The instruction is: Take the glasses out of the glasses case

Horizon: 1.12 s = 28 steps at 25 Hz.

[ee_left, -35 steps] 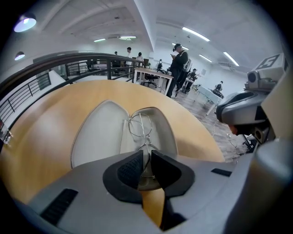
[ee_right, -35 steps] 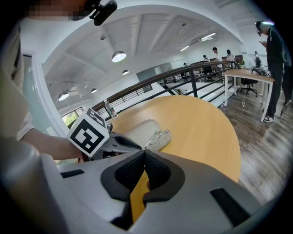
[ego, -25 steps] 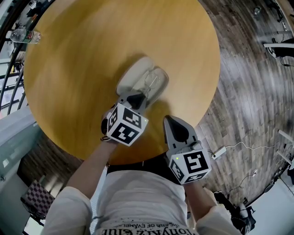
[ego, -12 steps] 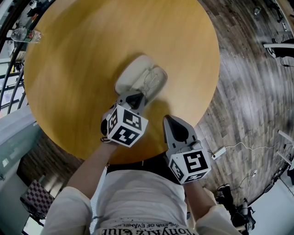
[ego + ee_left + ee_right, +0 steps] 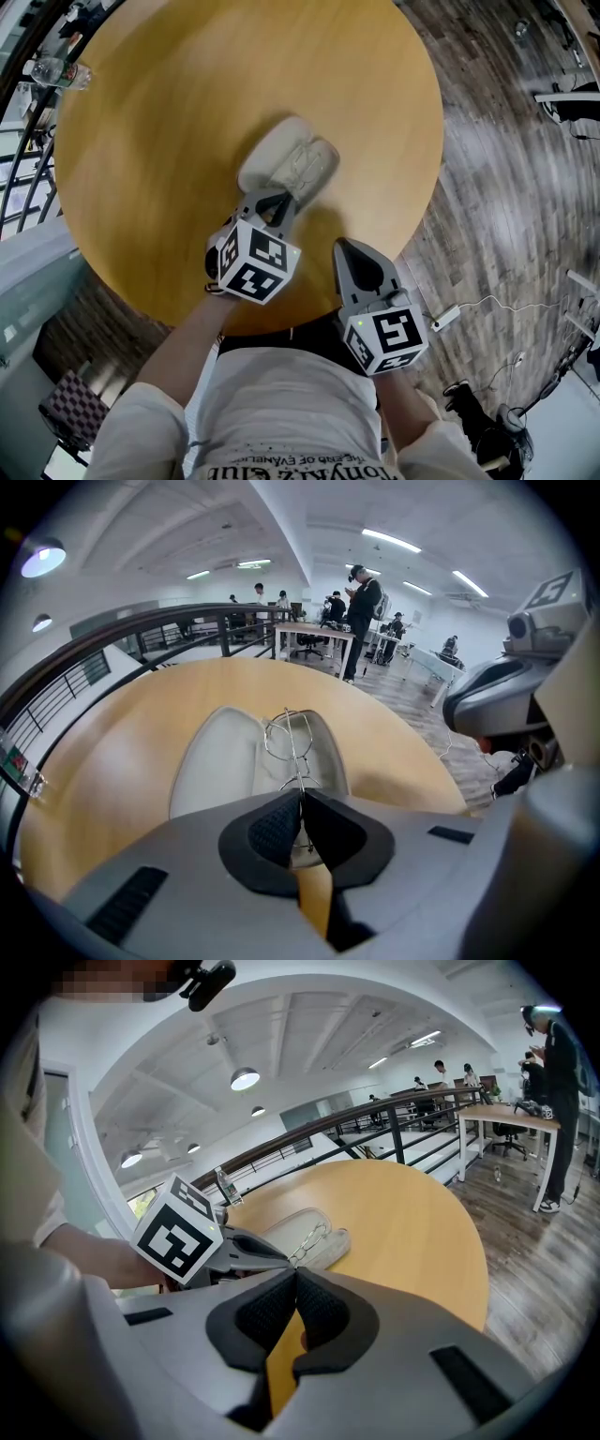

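An open pale grey glasses case lies on the round wooden table. Thin wire-framed glasses stand up over its right half, tilted. My left gripper is shut on the near end of the glasses' frame; in the head view the left gripper sits at the case's near edge. My right gripper is shut with nothing in it, at the table's near edge, to the right of the left one. The right gripper view shows the case and glasses beyond the left gripper.
A clear plastic bottle lies at the table's far left edge. A black railing curves behind the table. Wood-plank floor lies to the right. Desks and standing people are in the far background.
The left gripper has drawn slightly toward me and left, and the glasses stand a little higher out of the case. The right gripper has stayed put.
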Available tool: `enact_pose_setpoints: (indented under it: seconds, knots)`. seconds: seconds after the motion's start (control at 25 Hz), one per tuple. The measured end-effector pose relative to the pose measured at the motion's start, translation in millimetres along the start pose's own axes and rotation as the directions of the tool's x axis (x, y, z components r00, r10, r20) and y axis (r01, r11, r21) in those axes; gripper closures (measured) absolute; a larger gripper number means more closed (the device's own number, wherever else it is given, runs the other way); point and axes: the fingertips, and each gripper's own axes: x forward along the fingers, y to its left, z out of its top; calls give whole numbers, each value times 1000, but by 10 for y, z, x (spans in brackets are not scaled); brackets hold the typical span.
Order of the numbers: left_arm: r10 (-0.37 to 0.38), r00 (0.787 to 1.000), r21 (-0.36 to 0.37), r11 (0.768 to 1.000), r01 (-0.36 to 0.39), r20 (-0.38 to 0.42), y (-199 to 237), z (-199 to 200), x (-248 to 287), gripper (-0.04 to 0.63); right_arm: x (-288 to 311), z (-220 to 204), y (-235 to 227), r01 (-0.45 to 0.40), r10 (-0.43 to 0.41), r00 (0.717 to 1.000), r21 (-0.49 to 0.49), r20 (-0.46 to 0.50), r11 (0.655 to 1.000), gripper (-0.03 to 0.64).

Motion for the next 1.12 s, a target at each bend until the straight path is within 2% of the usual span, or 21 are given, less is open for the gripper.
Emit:
enact_pose_setpoints:
  seconds: [0.68, 1.12]
  knots:
    - [28, 996, 13, 999, -30, 79, -126, 179, -454, 561, -378, 246, -65, 62, -59, 996, -34, 73, 998, 592]
    - [53, 989, 19, 998, -56, 138, -316, 203, -851, 561, -642, 315, 180, 46, -38, 992, -70, 116, 996, 592]
